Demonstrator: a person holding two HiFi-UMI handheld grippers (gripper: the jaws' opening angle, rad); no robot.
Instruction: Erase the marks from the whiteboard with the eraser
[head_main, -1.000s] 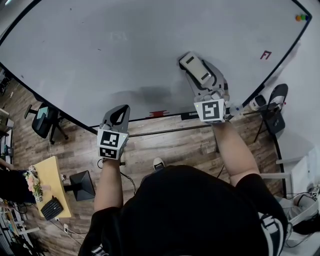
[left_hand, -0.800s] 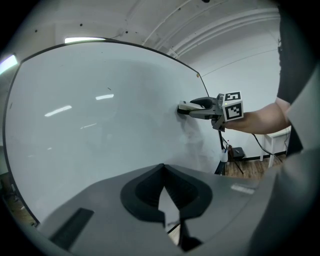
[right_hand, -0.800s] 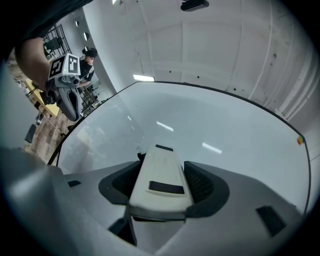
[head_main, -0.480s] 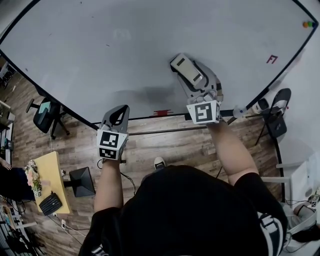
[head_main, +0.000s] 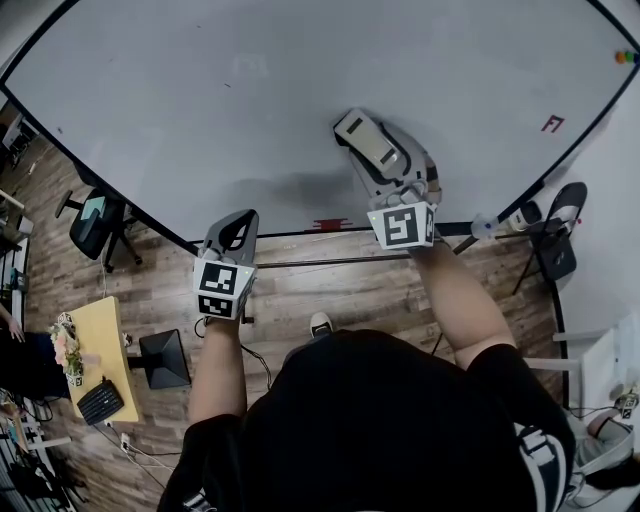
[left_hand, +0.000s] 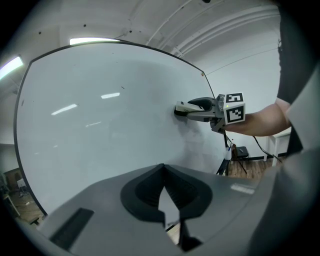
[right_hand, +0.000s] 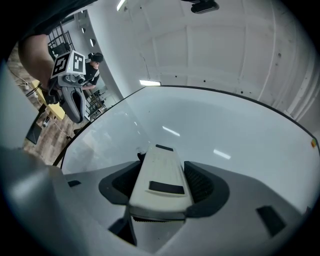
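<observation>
One big whiteboard (head_main: 300, 90) fills most of your view, black-framed, pale grey-white and almost bare, with ceiling lights reflected across it. Below it runs a brown wood-plank floor (head_main: 330, 290); off to your left stand a yellow desk (head_main: 98, 345) with a black keyboard (head_main: 102, 403) on it and a black office chair (head_main: 90, 228).

Your right gripper (head_main: 365, 145) is up near the middle of the board, jaws clamped on the eraser (head_main: 366, 140) from both sides. The eraser (right_hand: 160, 182) is a cream oblong block with a dark rectangular patch on its back, and its far end meets the board face, just beside a small dark smudge (right_hand: 140, 150).

Your left gripper (head_main: 235, 228) hangs low at the board's bottom edge, off the surface. Its jaws are closed tip to tip on nothing.

A small red scribble (head_main: 552, 124) sits far right on the board, too small to read. Another red smear (head_main: 328, 224) lies on the bottom edge, and coloured dots (head_main: 627, 57) cluster in the top right corner.
</observation>
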